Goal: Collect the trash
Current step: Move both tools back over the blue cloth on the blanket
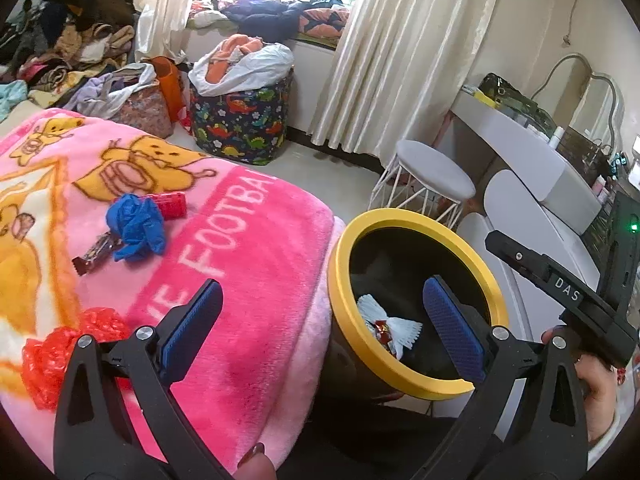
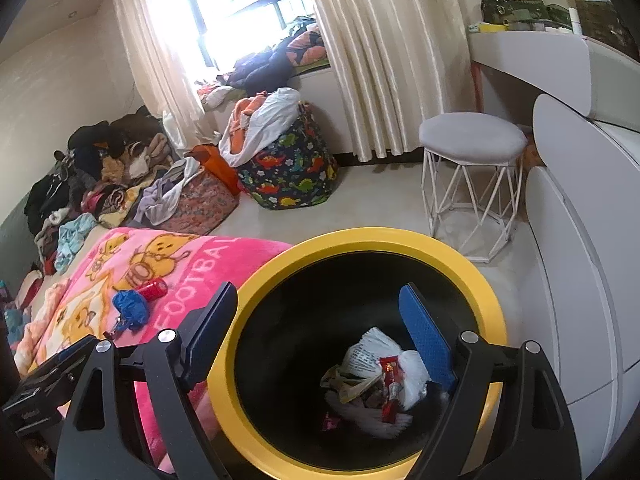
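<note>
The right gripper [image 2: 320, 312] hangs over the mouth of the trash bin [image 2: 256, 280] with its jaws spread wide and nothing between them; its blue pads [image 2: 426, 340] frame the bin's dark interior. The left gripper [image 1: 320, 320] is likewise spread wide and empty, one finger over the pink blanket [image 1: 248, 280], the other over the bin's yellow rim.

The bin stands upright just off the blanket's right-hand edge, its mouth facing up. Crumpled white paper and wrappers [image 2: 376, 376] lie at its bottom.

On the blanket, well in from the edge nearest the bin, a crumpled blue glove [image 1: 138, 226] lies in a heap with no clear long axis. Touching its far side is a red cylinder [image 1: 170, 204], lying on its side with its long axis roughly parallel to the blanket's far edge. On the glove's left side a dark foil wrapper [image 1: 94, 254] lies flat, its long axis slanting from the glove toward the blanket's left side. A bunched red plastic film [image 1: 60, 356] sits at the blanket's near edge, partly behind the left gripper's frame.

The strip of blanket between these pieces and the bin-side edge is bare. Past the bin, open floor leads to a white stool [image 2: 472, 140], with a white dresser [image 2: 580, 240] close on the bin's right.
</note>
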